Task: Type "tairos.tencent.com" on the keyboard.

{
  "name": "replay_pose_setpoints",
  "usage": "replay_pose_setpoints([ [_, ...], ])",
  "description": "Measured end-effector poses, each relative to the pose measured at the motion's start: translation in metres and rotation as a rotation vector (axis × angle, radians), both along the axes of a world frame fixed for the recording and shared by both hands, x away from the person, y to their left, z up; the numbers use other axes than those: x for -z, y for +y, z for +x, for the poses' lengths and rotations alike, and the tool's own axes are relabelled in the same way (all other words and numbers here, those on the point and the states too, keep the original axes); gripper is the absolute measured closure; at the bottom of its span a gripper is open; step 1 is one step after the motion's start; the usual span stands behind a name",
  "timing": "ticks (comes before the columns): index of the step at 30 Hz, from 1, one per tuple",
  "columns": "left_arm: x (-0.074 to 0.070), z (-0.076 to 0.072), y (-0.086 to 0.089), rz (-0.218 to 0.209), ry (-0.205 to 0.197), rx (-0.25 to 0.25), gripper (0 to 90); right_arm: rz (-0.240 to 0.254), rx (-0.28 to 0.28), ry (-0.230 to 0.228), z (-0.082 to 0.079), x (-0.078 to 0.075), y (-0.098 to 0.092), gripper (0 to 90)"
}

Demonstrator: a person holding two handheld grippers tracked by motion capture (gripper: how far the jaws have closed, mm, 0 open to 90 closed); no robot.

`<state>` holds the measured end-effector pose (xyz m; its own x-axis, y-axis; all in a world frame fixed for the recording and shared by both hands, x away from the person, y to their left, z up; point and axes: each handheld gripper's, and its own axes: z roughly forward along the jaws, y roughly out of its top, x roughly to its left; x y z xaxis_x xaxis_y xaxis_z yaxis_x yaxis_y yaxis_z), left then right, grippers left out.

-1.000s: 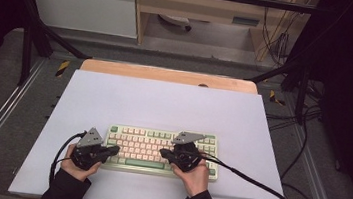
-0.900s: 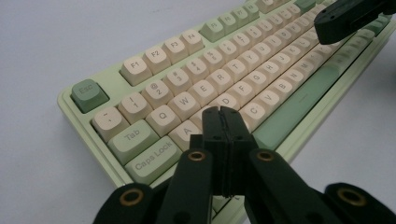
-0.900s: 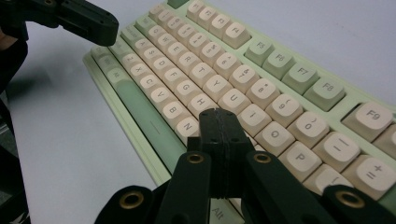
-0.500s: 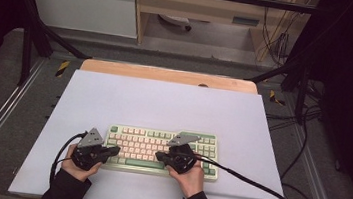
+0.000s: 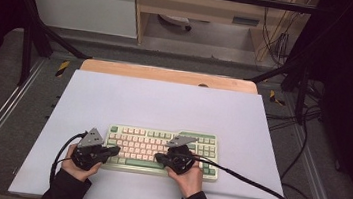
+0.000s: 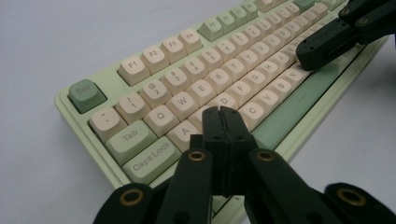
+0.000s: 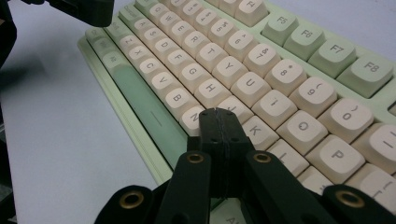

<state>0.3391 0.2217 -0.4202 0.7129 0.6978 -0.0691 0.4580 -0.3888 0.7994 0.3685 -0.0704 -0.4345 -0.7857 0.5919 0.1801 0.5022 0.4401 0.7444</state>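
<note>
A pale green keyboard [image 5: 162, 143] with cream keys lies near the front of the white table top. My left gripper [image 5: 116, 150] hangs over its left end, jaws shut with nothing between them. In the left gripper view the left gripper [image 6: 222, 113] has its tip just above the keyboard [image 6: 196, 88], near the A, S and Z keys. My right gripper [image 5: 158, 158] is shut and empty over the middle of the bottom rows. In the right gripper view the right gripper [image 7: 215, 114] has its tip over the keyboard [image 7: 261, 74], around the N, M and J keys. Each gripper is in a hand.
A white sheet [image 5: 164, 103] covers the table, with a strip of wooden board [image 5: 167, 75] at its far edge. A black cable [image 5: 255, 184] runs from the right gripper to the right across the sheet. Metal frame rails flank the table.
The right gripper has edged a little to the left along the keyboard's front rows. The left gripper has stayed where it was.
</note>
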Motion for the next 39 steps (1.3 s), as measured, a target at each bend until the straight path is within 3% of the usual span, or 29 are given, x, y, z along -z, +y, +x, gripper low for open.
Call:
replay_pose_setpoints([
  [4, 0.000, 0.000, 0.000, -0.001, 0.000, 0.001, 89.7, 0.000, -0.001, -0.002, 0.000, -0.002, -0.001, 90.0],
  [14, -0.003, -0.001, 0.001, -0.010, -0.004, 0.003, 88.5, 0.015, 0.033, -0.053, -0.003, -0.027, -0.022, 88.5],
  [20, -0.005, 0.000, 0.002, -0.009, -0.020, -0.012, 74.3, 0.019, 0.060, -0.049, -0.003, -0.029, -0.047, 82.1],
  [30, -0.004, 0.002, 0.003, 0.016, -0.021, -0.020, 43.3, 0.008, 0.136, -0.068, -0.006, -0.029, -0.089, 54.8],
  [39, -0.001, 0.002, 0.013, 0.019, 0.005, -0.013, 26.2, 0.018, 0.181, -0.075, -0.010, -0.023, -0.124, 27.3],
])
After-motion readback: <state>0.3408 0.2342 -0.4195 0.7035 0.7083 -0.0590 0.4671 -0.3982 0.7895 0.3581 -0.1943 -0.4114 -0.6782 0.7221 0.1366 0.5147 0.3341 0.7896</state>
